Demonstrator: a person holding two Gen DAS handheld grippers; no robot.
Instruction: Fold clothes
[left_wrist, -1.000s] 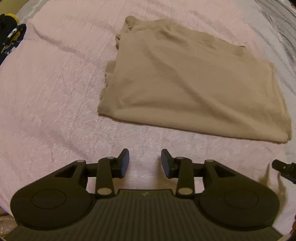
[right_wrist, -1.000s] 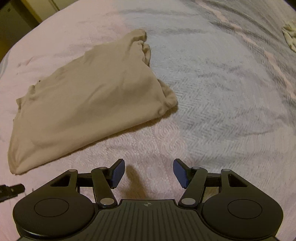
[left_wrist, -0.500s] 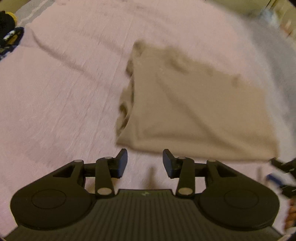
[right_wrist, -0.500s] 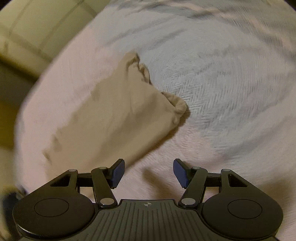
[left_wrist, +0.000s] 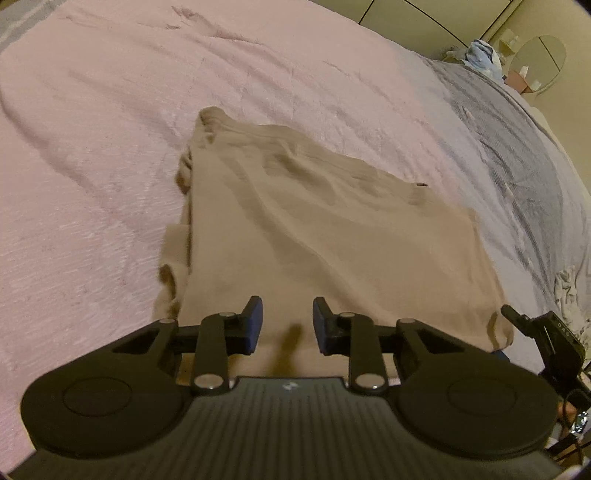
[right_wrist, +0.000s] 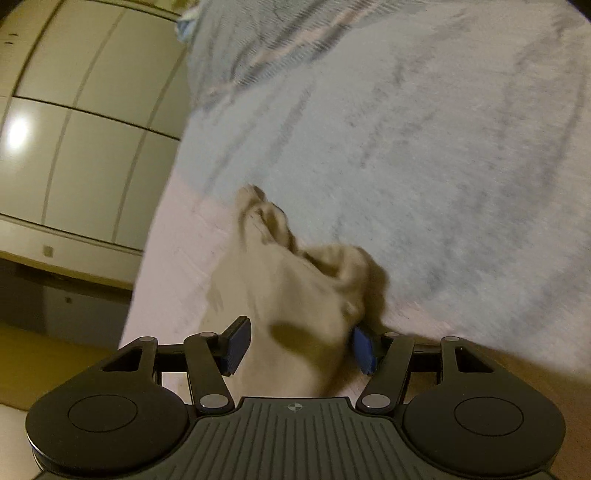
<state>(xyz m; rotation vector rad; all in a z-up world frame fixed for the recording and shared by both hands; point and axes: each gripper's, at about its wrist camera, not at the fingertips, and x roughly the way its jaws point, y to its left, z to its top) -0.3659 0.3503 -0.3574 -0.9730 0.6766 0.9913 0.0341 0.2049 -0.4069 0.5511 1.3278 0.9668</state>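
Observation:
A beige garment (left_wrist: 332, 236) lies folded flat on the pink bedspread (left_wrist: 92, 166), with bunched edges along its left side. My left gripper (left_wrist: 287, 319) stands open right over the garment's near edge, and cloth shows between its fingers. In the right wrist view, blurred by motion, a bunched corner of the same beige garment (right_wrist: 295, 288) sits between the fingers of my right gripper (right_wrist: 299, 338), which is open wide. The left wrist view also catches the right gripper (left_wrist: 543, 332) at the garment's near right corner.
A grey patterned blanket (left_wrist: 517, 147) covers the right part of the bed. Pale wardrobe doors (right_wrist: 74, 129) and the bed's edge lie to the left in the right wrist view. A round mirror (left_wrist: 539, 59) and small items stand beyond the bed's far right.
Both grippers have moved forward from the bare bedspread to the garment's near edge, one at each side. The right wrist view has swung left towards the wardrobe. Both stay open.

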